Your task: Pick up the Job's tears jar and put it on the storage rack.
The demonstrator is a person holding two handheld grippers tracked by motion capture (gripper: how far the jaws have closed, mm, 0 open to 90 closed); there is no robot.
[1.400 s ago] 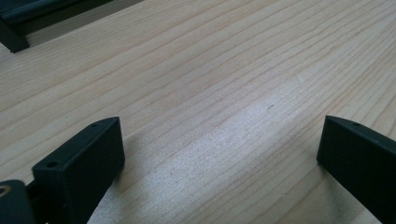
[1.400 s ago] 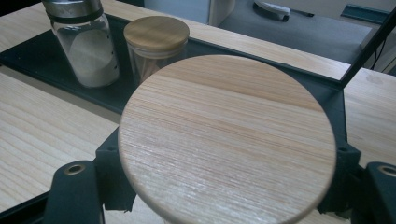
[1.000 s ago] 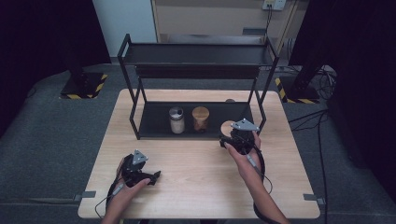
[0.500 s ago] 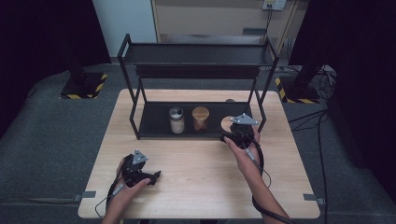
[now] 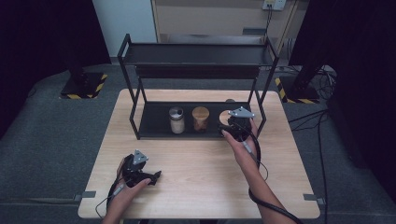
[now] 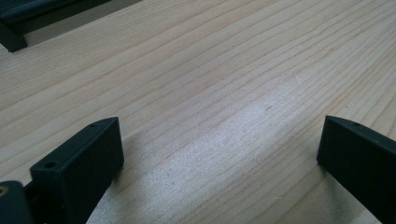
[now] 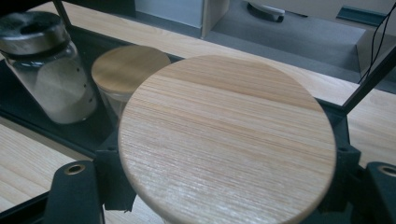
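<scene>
Over on the left, the left gripper [image 5: 148,178] lies low on the pale wooden table [image 5: 196,186], cupped in the person's left hand [image 5: 122,198], its two black jaws spread wide with only bare, fine-grained planking between them (its own view shows nothing but that straight grain and the blocky, matte jaw tips).

Moving across, a black metal rack [image 5: 198,70] with two tiers stands at the far half of the table. On its lower tray stand two small jars: a clear glass jar [image 5: 176,122] with a dull metal cap, filled with something white and powdery, and just beside it to the right a glass jar with a round wooden lid [image 5: 201,119]. No writing or label can be read on either.

At the right, the right gripper [image 5: 229,123] is clamped on a third jar with a wooden lid [image 7: 227,140], the jaws pressed against its sides just under the lid. The jar stands upright, its long axis vertical and its lid facing straight up; it sits at the right end of the lower tray, just beside the second jar. The lid is a flat disc of light wood with straight streaked grain and a smoothly rounded edge. Whether the jar's base touches the tray I cannot tell.
</scene>
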